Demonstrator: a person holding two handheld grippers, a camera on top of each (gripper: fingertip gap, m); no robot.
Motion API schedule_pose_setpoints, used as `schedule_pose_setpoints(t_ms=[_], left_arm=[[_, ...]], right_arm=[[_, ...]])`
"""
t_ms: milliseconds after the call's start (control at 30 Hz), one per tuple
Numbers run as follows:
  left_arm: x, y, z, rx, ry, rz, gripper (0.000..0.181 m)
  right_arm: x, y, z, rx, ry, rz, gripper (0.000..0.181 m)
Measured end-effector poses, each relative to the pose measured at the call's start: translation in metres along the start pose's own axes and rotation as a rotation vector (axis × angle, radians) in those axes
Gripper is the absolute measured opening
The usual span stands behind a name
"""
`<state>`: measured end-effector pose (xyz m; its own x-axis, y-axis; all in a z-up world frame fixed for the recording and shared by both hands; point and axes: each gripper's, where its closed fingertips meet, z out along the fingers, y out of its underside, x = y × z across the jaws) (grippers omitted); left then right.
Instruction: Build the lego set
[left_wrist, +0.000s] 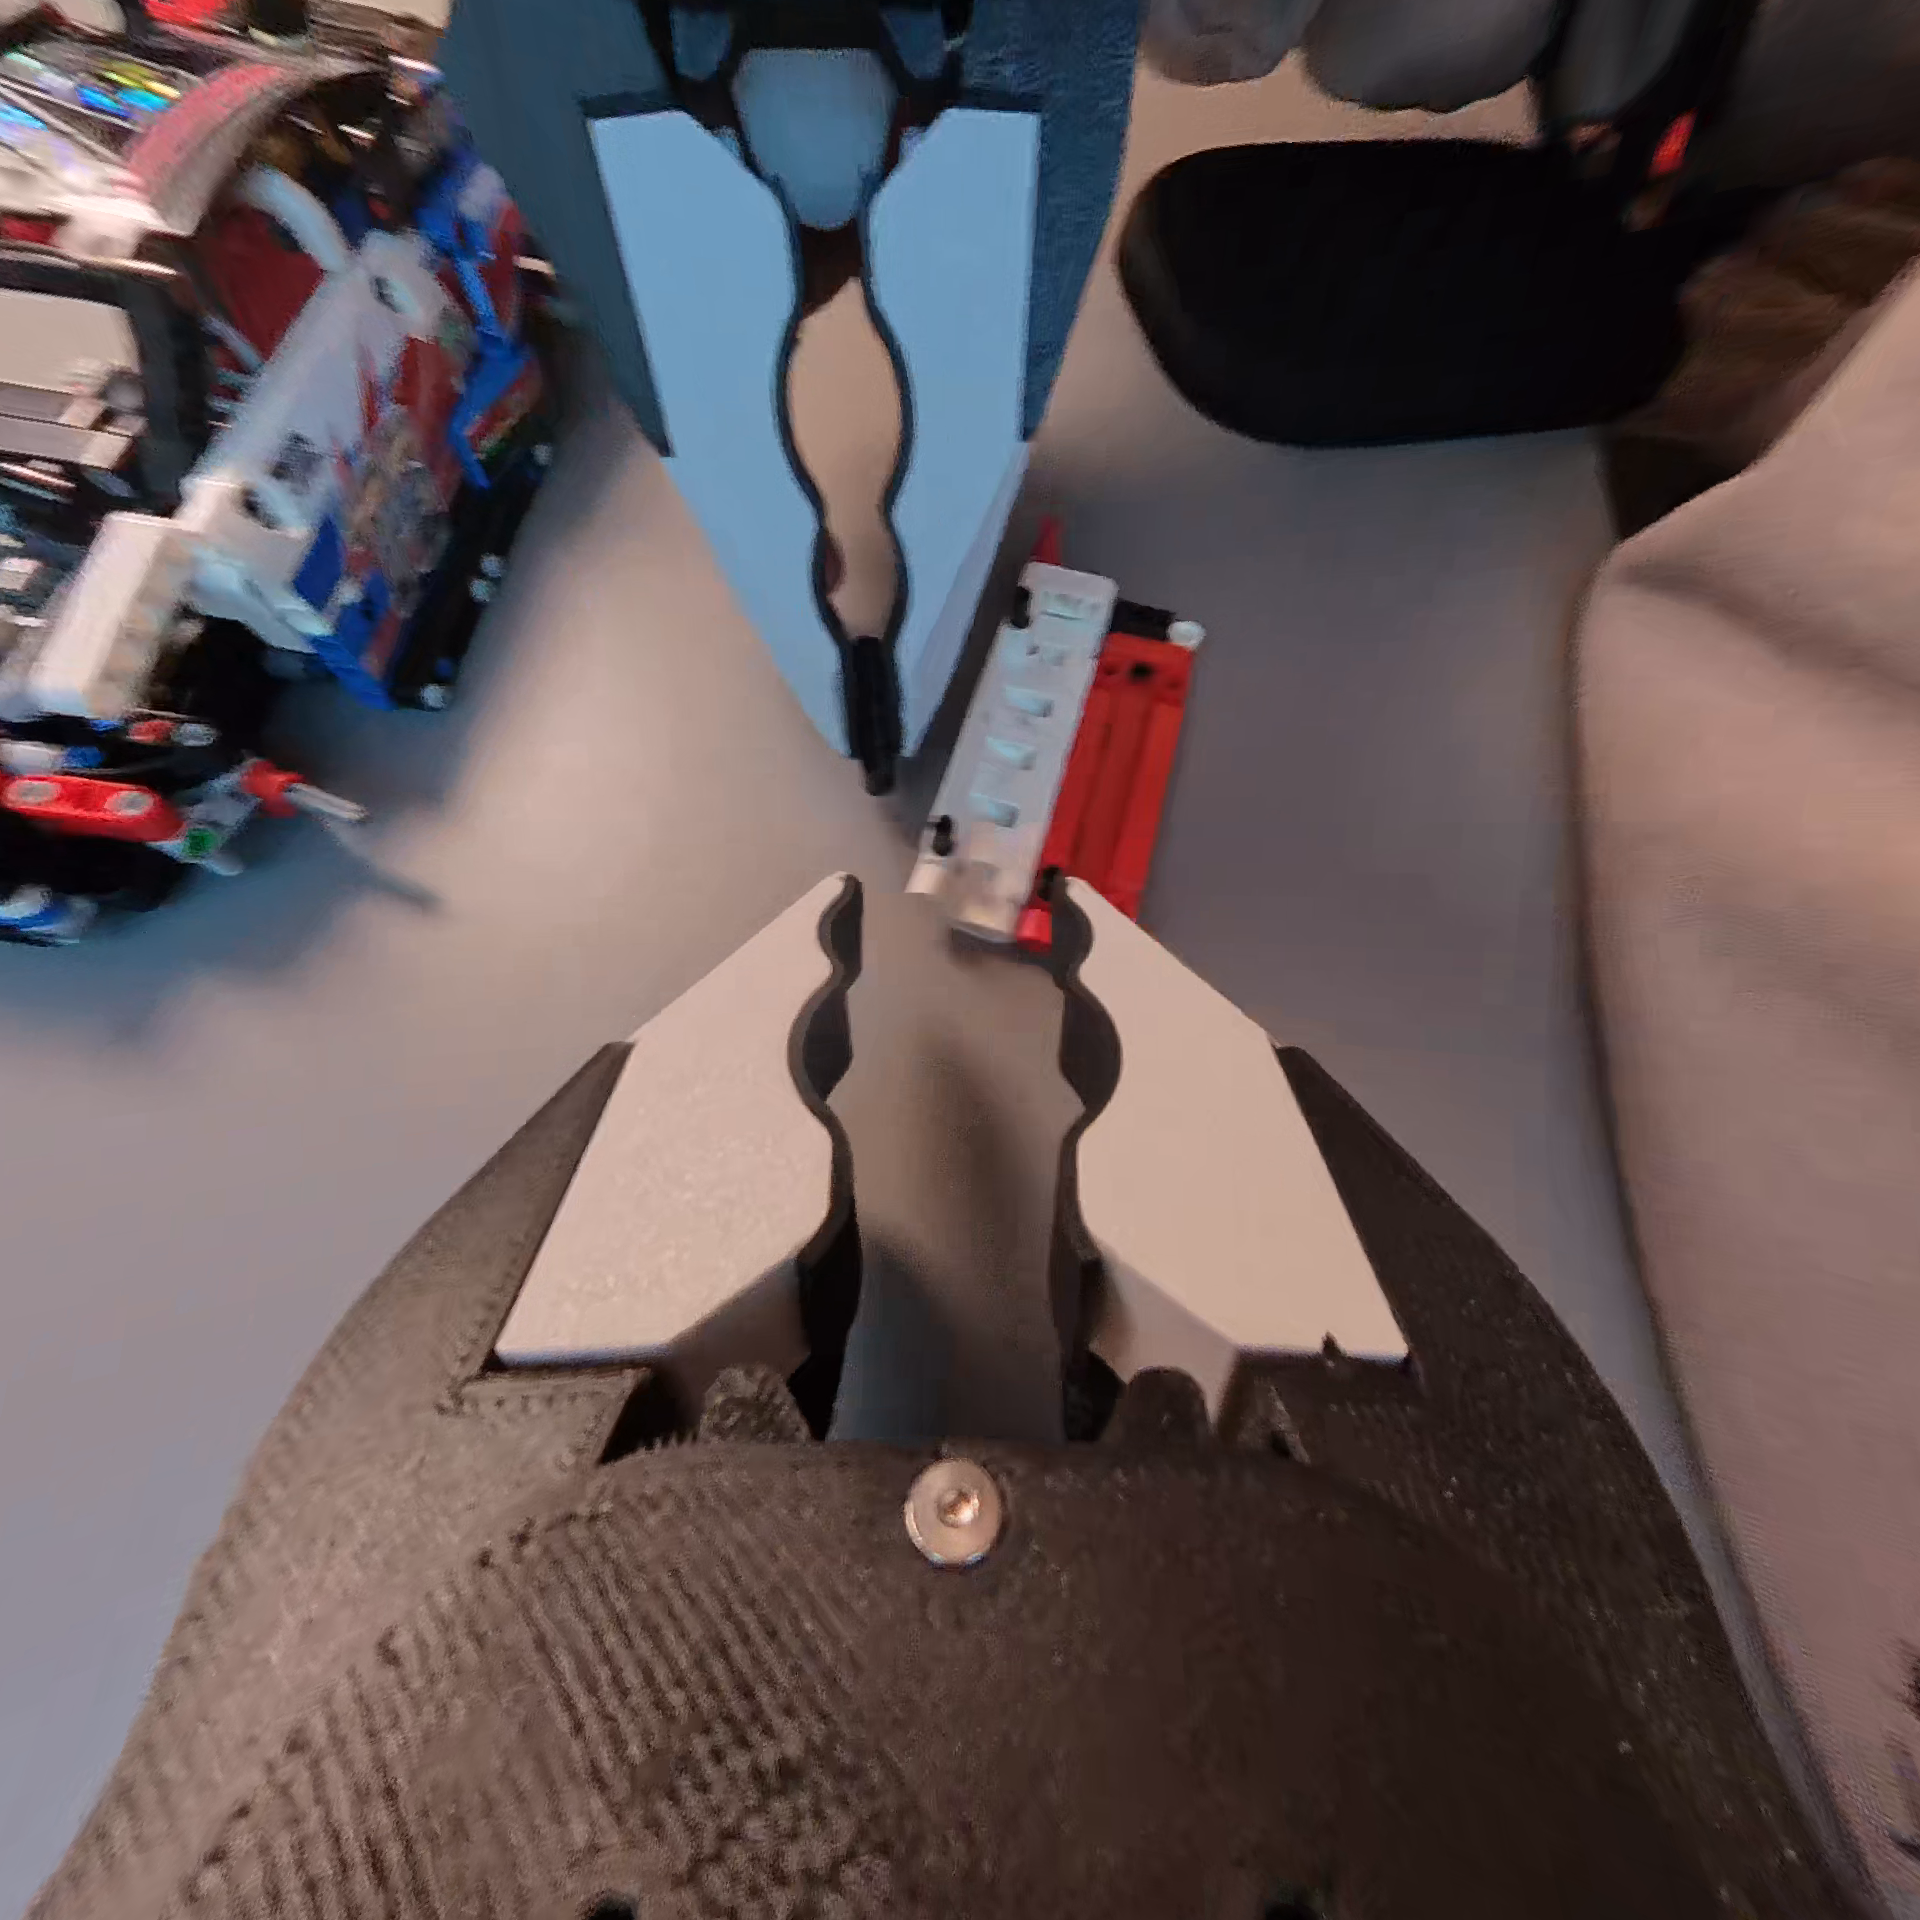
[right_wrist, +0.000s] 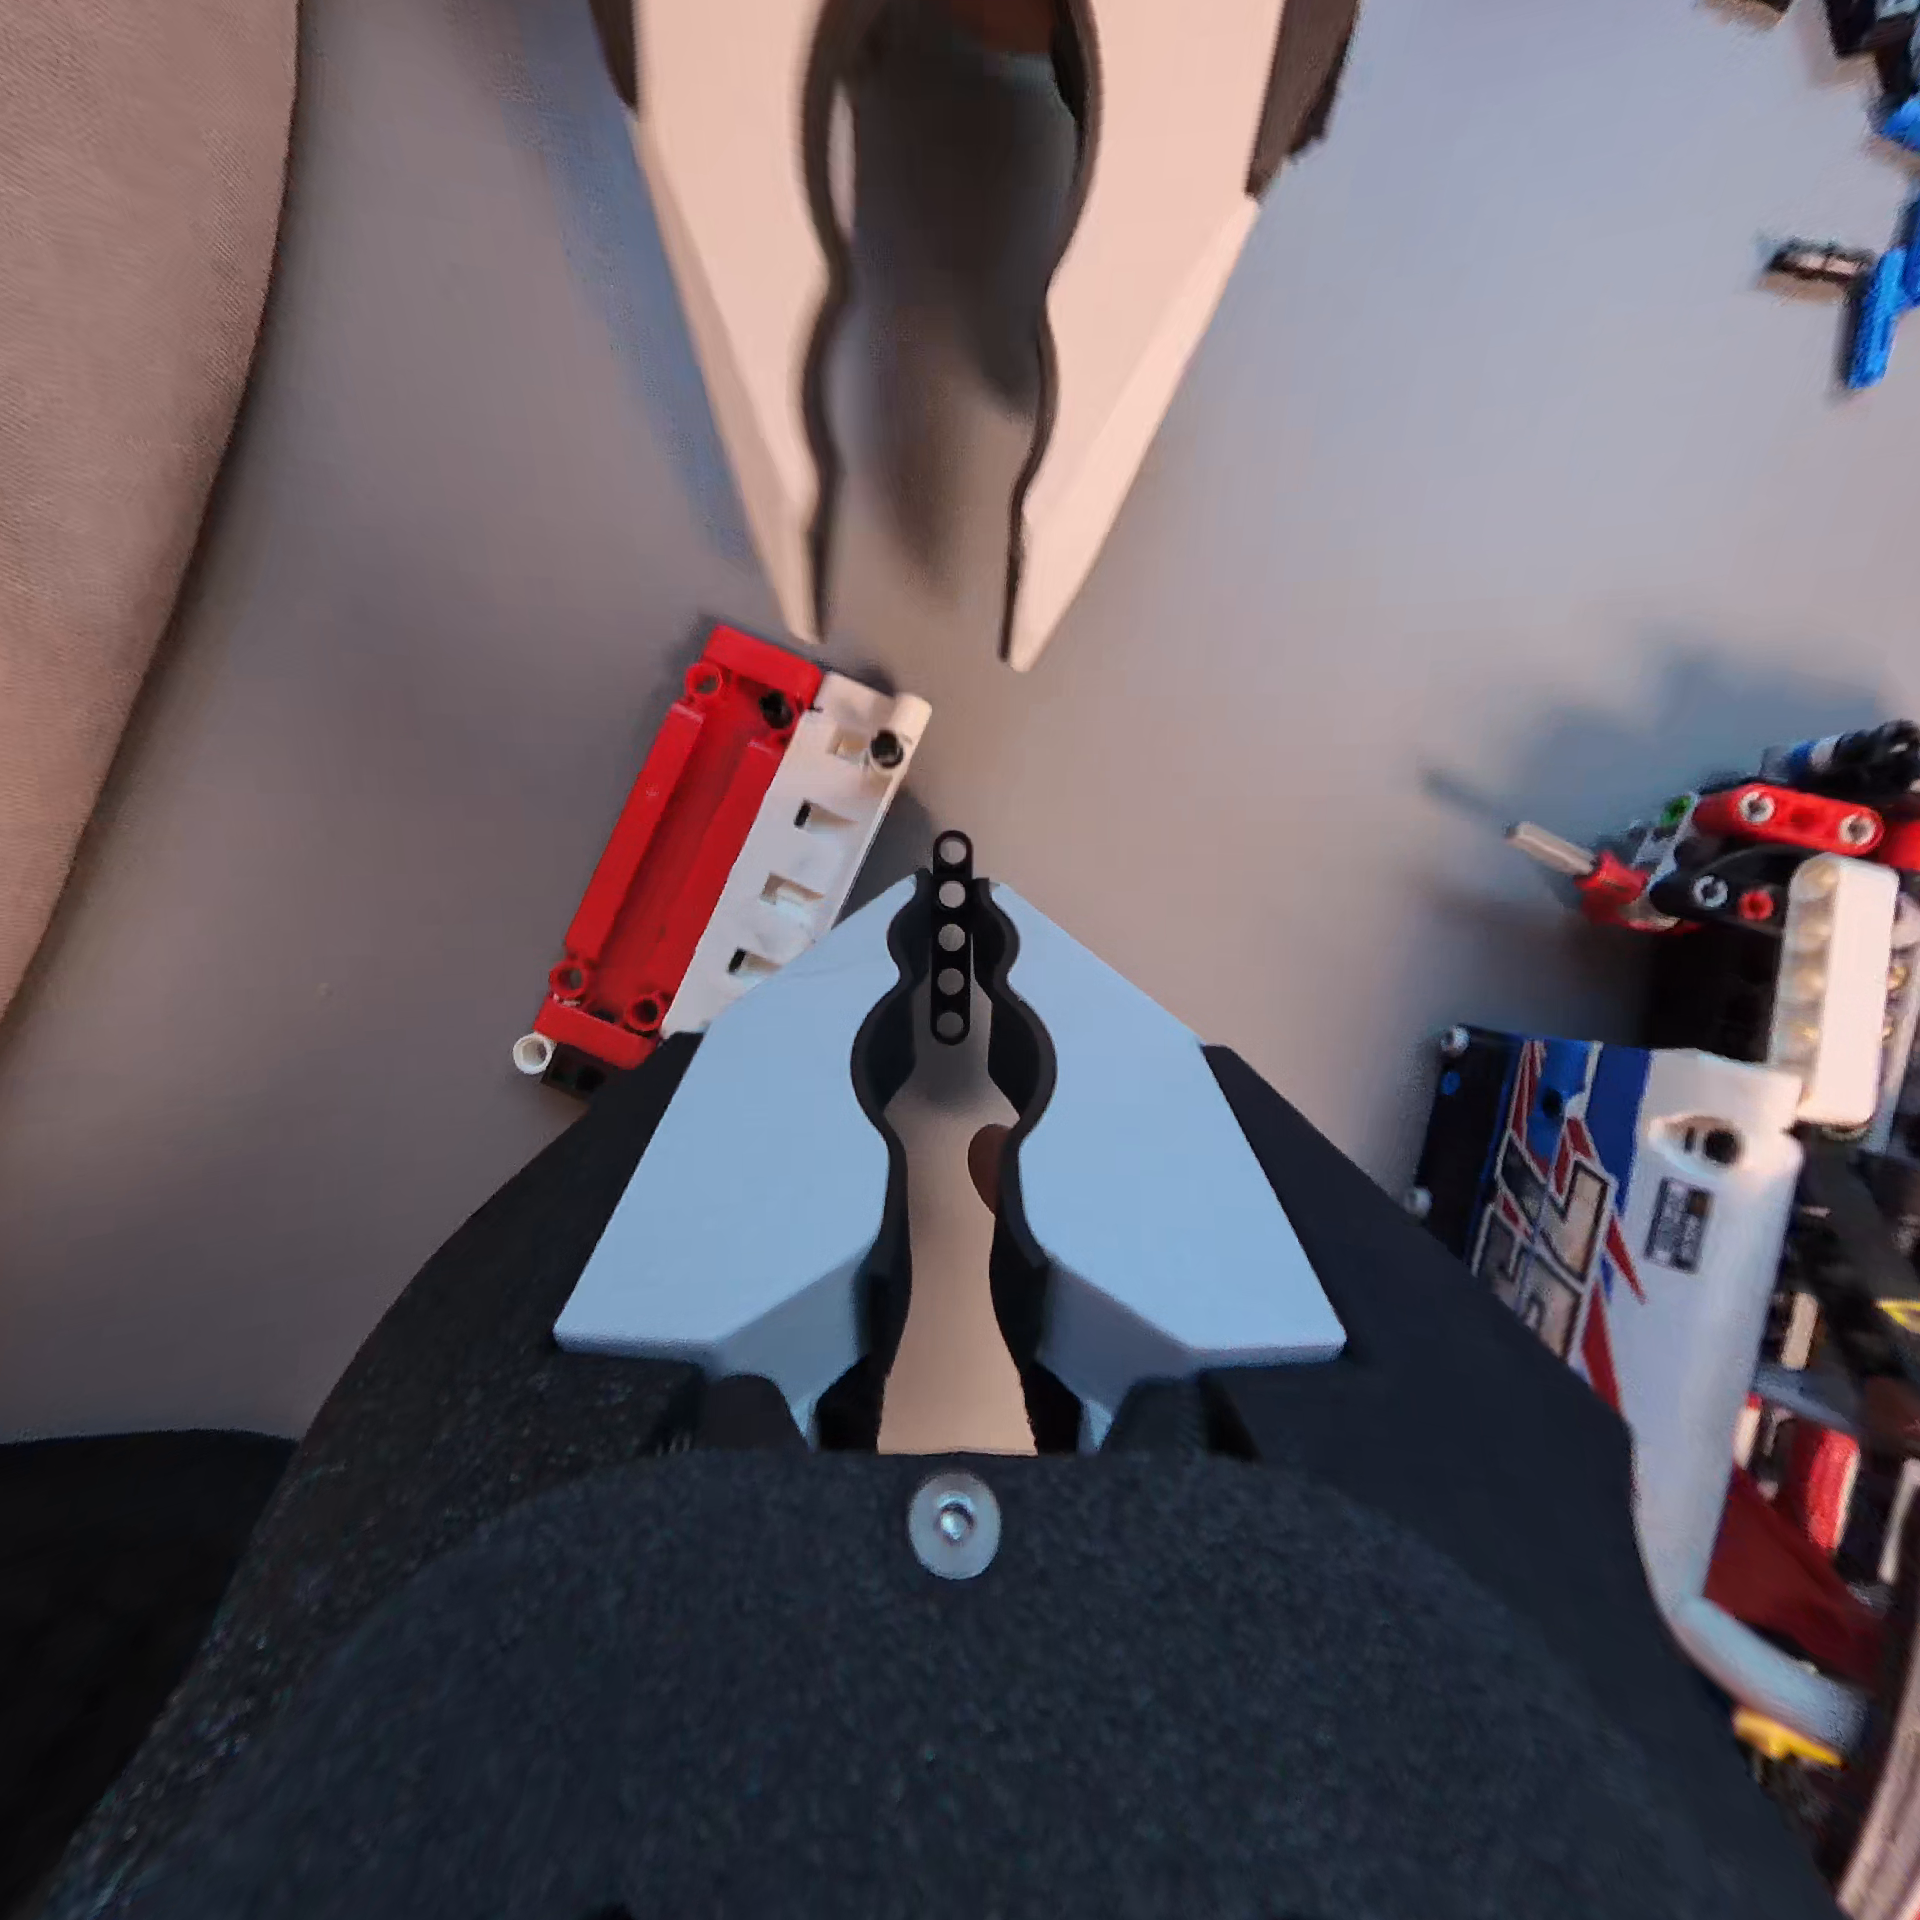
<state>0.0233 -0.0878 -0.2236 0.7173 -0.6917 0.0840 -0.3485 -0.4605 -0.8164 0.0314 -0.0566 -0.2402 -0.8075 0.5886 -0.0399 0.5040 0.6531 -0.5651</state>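
Right gripper (right_wrist: 954, 883) pinches a black holed beam (right_wrist: 952, 940) — thin (five holes).

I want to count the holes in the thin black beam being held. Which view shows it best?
The right wrist view: the black beam faces the camera between the right hand-held gripper fingertips, its row of holes clear. In the left wrist view the beam is edge-on and blurred, with no holes visible.

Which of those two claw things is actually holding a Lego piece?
The right gripper: its fingers pinch a black holed beam. The left gripper is open and empty.
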Motion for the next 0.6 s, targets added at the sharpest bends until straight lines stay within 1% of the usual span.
schedule_pose_setpoints(t_ms=[33, 67, 100, 167, 200, 233, 267, 300, 367, 400, 467, 600], left_arm=[[0.015, 0.001, -0.001, -0.010, 0.085, -0.032, 0.050], [0.027, 0.003, -0.001, -0.025, 0.136, -0.038, 0.060], [0.031, 0.006, 0.002, -0.046, 0.133, -0.005, 0.064], [0.029, 0.015, 0.011, -0.108, 0.065, 0.103, 0.064], [0.023, 0.019, 0.016, -0.137, 0.022, 0.141, 0.059], [0.020, 0.017, 0.018, -0.129, 0.003, 0.152, 0.055], [0.016, 0.015, 0.019, -0.118, -0.005, 0.148, 0.047], [0.009, 0.013, 0.019, -0.114, -0.024, 0.149, 0.044], [-0.008, 0.011, 0.016, -0.094, -0.090, 0.154, 0.034], [-0.014, 0.010, 0.013, -0.082, -0.113, 0.141, 0.034], [-0.012, 0.007, 0.010, -0.056, -0.088, 0.095, 0.039], [0.019, -0.006, 0.009, 0.027, 0.088, 0.023, 0.060]], right_arm=[[-0.002, 0.006, 0.000, -0.014, 0.007, 0.010, 0.003], [-0.005, 0.011, -0.001, -0.020, 0.006, 0.024, 0.003], [-0.010, 0.014, -0.001, -0.016, 0.001, 0.041, 0.003], [-0.019, 0.018, -0.004, 0.005, -0.003, 0.071, 0.003], [-0.024, 0.019, -0.005, 0.015, -0.002, 0.082, 0.003], [-0.030, 0.020, -0.005, 0.023, -0.001, 0.090, 0.003], [-0.035, 0.021, -0.006, 0.028, 0.008, 0.094, 0.003], [-0.040, 0.021, -0.007, 0.032, 0.019, 0.096, 0.003], [-0.053, 0.017, -0.006, 0.065, 0.013, 0.109, 0.003], [-0.060, 0.015, -0.006, 0.086, 0.009, 0.112, 0.003], [-0.060, 0.018, -0.009, 0.085, 0.068, 0.110, 0.004], [-0.056, 0.015, -0.026, 0.147, 0.123, 0.175, 0.003]])
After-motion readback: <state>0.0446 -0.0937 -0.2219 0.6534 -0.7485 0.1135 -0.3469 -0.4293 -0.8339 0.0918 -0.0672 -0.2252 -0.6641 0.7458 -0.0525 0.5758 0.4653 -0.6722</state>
